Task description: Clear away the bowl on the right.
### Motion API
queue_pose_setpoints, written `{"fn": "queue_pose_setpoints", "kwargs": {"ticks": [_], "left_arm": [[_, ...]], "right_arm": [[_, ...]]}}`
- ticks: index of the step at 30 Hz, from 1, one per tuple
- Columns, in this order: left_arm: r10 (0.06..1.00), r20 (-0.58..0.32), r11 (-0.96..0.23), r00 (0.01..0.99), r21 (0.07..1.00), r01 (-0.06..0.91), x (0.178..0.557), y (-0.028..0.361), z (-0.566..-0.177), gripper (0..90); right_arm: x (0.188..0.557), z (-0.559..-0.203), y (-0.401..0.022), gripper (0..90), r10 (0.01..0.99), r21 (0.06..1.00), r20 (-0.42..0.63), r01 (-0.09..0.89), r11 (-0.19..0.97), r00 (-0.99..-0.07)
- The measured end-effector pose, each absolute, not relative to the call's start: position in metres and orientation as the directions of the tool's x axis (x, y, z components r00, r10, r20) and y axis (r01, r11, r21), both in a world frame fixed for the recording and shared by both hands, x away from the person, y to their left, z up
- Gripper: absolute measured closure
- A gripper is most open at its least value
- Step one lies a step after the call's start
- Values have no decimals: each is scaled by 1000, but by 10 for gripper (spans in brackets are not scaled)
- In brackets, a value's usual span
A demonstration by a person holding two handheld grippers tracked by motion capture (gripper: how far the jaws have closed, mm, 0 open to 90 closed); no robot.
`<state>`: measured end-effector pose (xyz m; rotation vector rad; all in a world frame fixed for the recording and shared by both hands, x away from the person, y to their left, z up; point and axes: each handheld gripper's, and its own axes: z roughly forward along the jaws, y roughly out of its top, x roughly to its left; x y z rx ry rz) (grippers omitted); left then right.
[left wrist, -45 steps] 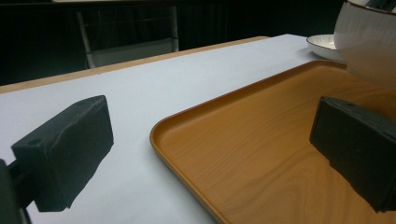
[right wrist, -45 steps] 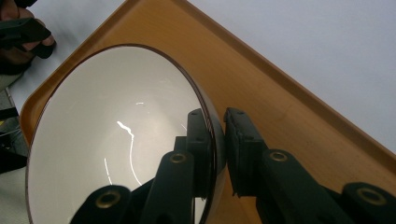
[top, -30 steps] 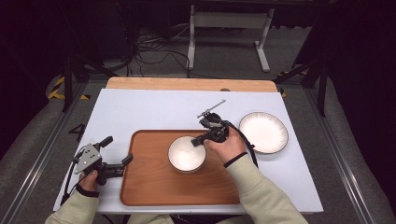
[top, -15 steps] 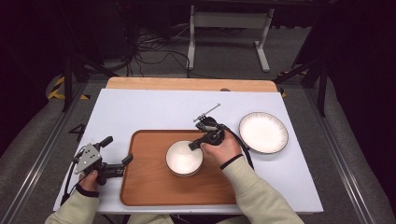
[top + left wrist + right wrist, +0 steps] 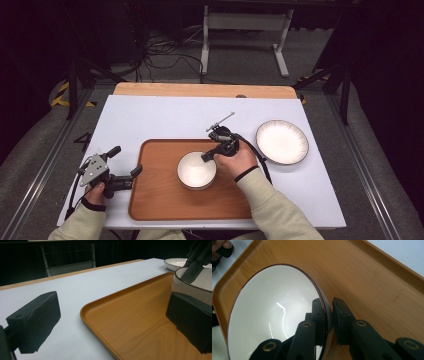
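On the wooden tray (image 5: 165, 200) near the table's front edge we see a white bowl (image 5: 196, 171) with a dark rim, sitting toward the tray's right half, and our right gripper (image 5: 209, 156) has it by the rim on the bowl's far right side. From the right gripper view the jaws are nearly closed, one pad inside the bowl (image 5: 274, 312) and one outside, the rim pinched between them, pads pressing on the wall. We can't tell whether the bowl's base touches the tray (image 5: 374, 290) or sits slightly tilted; in that view it looks tipped toward the camera. Our right hand (image 5: 235, 162) sits just behind the gripper, sleeve coming in from the bottom edge.

Our left gripper (image 5: 131, 176) rests at the tray's left edge, over the white table (image 5: 160, 117), jaws wide apart and gripping nothing. In the left gripper view one pad sits over the table and the other over the tray (image 5: 130, 322), with the bowl (image 5: 197, 282) just beyond that far pad, not touching that we can see. Left hand (image 5: 97, 187) holds the body low near the table's front left corner.

A second dish, a wide plate (image 5: 281, 142) with a dark rim, lies on the table right of the tray, apart from it, near the right hand
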<state>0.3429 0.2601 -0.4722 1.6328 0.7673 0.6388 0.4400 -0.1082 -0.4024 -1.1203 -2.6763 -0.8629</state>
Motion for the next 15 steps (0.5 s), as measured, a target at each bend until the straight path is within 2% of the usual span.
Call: {"fn": "queue_pose_setpoints", "kwargs": {"ticks": [15], "left_arm": [[771, 4, -123, 637, 982, 143, 343, 260, -472, 2]], "right_arm": [[440, -407, -111, 808, 618, 468, 306, 679, 565, -725]]}}
